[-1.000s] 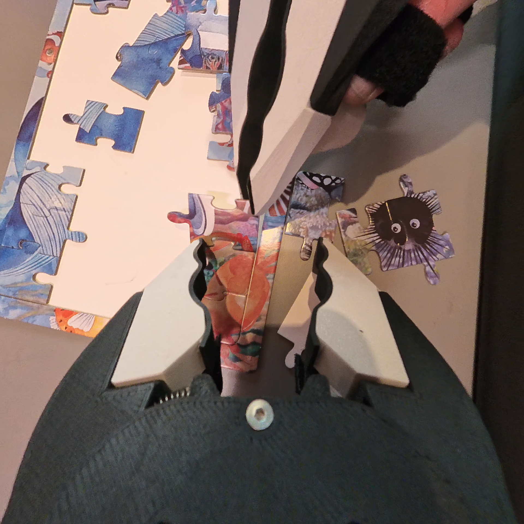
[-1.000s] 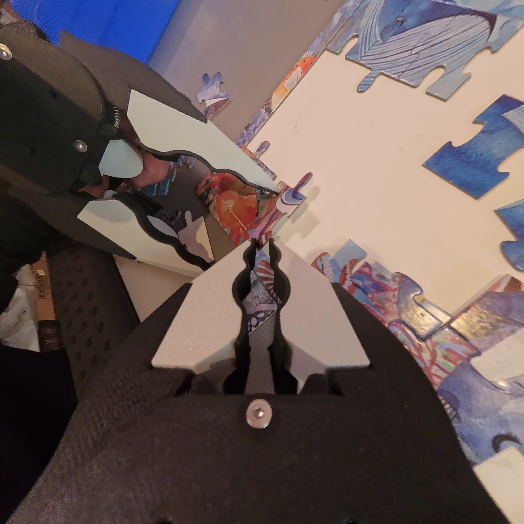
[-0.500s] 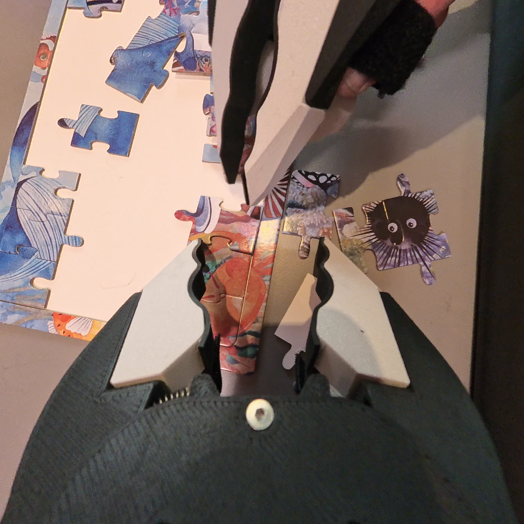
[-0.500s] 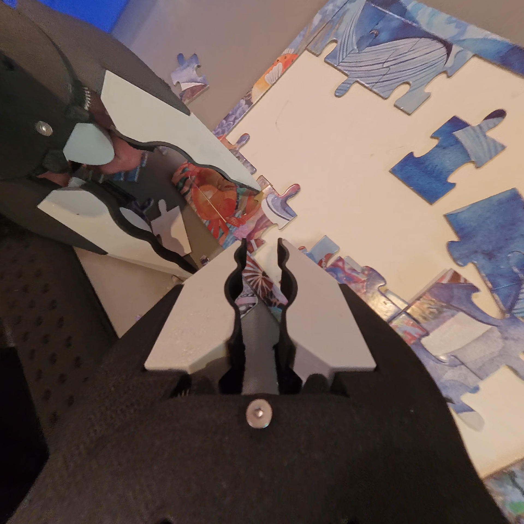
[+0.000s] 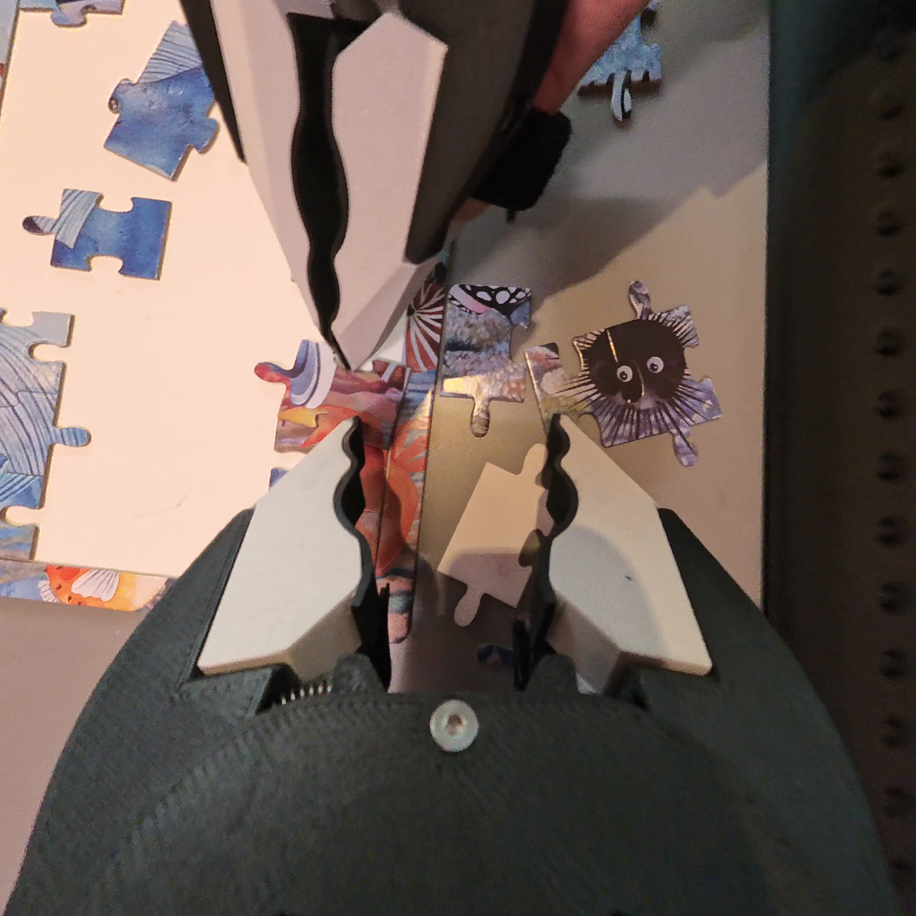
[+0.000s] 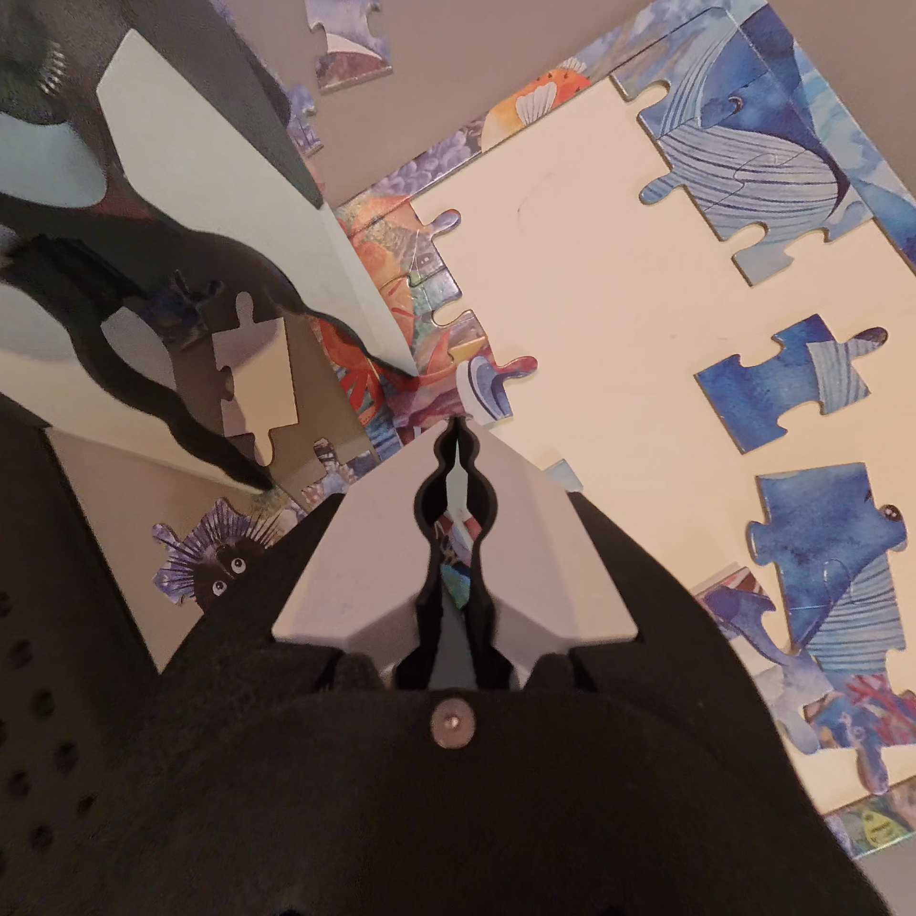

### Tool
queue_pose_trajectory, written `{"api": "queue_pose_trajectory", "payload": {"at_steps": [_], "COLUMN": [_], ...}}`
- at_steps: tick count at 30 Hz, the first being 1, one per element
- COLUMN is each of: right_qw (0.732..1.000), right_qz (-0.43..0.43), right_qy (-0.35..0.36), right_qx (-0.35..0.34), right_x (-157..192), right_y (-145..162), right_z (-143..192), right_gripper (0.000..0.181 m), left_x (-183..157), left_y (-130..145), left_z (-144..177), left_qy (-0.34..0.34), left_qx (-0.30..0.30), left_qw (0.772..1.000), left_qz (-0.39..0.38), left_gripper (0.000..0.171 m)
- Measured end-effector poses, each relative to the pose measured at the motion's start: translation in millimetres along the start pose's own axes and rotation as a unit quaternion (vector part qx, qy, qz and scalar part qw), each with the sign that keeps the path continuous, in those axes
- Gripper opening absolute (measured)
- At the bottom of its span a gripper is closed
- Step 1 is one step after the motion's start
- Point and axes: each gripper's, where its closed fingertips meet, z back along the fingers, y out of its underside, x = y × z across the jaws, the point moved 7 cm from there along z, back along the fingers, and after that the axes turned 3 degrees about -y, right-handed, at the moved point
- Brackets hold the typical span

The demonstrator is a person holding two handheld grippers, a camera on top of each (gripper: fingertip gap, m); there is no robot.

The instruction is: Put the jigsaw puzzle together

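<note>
L hand-held gripper (image 5: 456,421) spread wide over orange crab pieces (image 5: 396,476) at puzzle board (image 5: 163,396) corner. R hand-held gripper (image 6: 458,421) clenched, tips touching those pieces; nothing visibly gripped.

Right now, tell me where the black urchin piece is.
Left wrist view, right side: the urchin piece lies on the bare table, outside the tray, just beyond the open left claw.

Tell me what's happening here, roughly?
A person with two handheld grippers is assembling a sea-themed jigsaw puzzle in its tray. The left gripper is open, straddling the crab section at the tray's edge. The right gripper is shut, its tips pressing down beside that section, holding nothing visible. A sea urchin piece lies loose outside the tray, and several blue whale pieces sit unjoined inside it.
</note>
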Motion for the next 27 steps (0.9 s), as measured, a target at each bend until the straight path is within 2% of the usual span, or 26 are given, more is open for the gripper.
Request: {"api": "queue_pose_trajectory", "payload": {"at_steps": [12, 21, 27], "right_qw": [0.999, 0.999, 0.999], "right_qz": [0.027, 0.023, 0.030], "right_qy": [0.032, 0.006, 0.013], "right_qx": [0.013, 0.026, 0.027], "right_x": [-4, 3, 3], "right_y": [-5, -3, -7], "right_z": [1, 2, 4], "right_gripper": [0.000, 0.000, 0.000], "left_x": [-1, -3, 1], "left_y": [-4, -5, -2], "left_z": [-5, -7, 8], "left_qy": [0.000, 0.002, 0.019], "left_qx": [-0.015, -0.020, -0.026], "left_qw": [1.000, 1.000, 0.999], "left_qz": [0.009, 0.003, 0.013], "left_gripper": [0.081, 0.082, 0.078]}}
